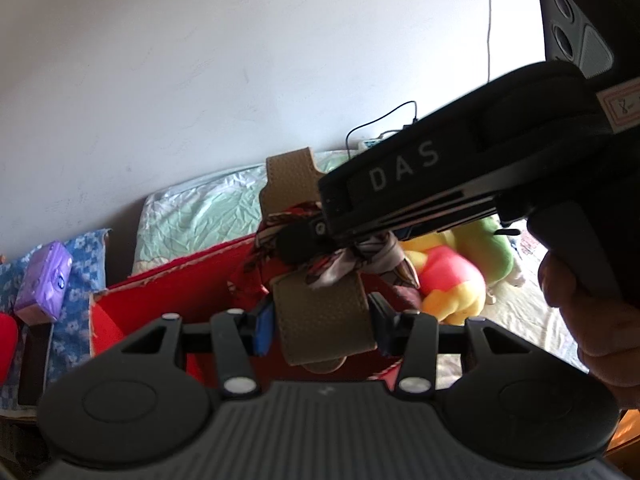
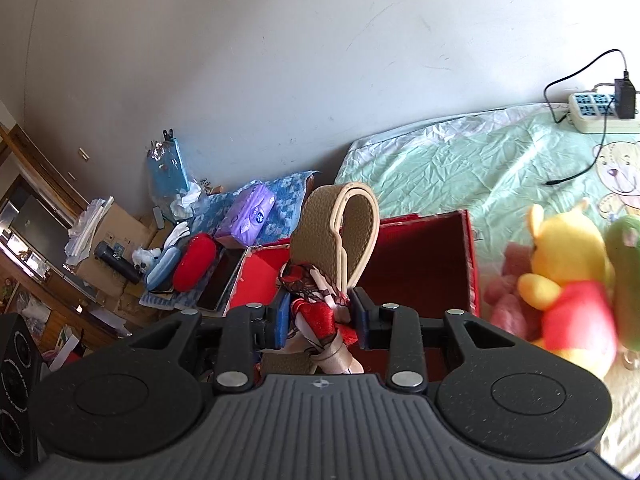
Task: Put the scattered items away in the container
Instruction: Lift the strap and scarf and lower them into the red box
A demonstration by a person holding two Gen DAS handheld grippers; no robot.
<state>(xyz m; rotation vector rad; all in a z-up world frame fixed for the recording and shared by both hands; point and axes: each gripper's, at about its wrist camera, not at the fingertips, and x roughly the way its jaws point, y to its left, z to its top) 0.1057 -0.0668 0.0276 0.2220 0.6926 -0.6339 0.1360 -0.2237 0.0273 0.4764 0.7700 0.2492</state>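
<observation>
We hold the tan strap (image 1: 324,320) in the left claw (image 1: 322,330) and its scarf (image 2: 320,316) in the right claw (image 2: 320,320), above the red box (image 2: 436,256). Uneven release may snag it on the rim.

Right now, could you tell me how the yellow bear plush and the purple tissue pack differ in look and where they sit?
The yellow bear plush is soft and rounded, with a red shirt; the purple tissue pack is a flat-sided block with a blue mark. In the right wrist view the plush lies on the bedding to the right of the red box, while the pack rests on blue flowered cloth to its left. Both are outside the box.
</observation>
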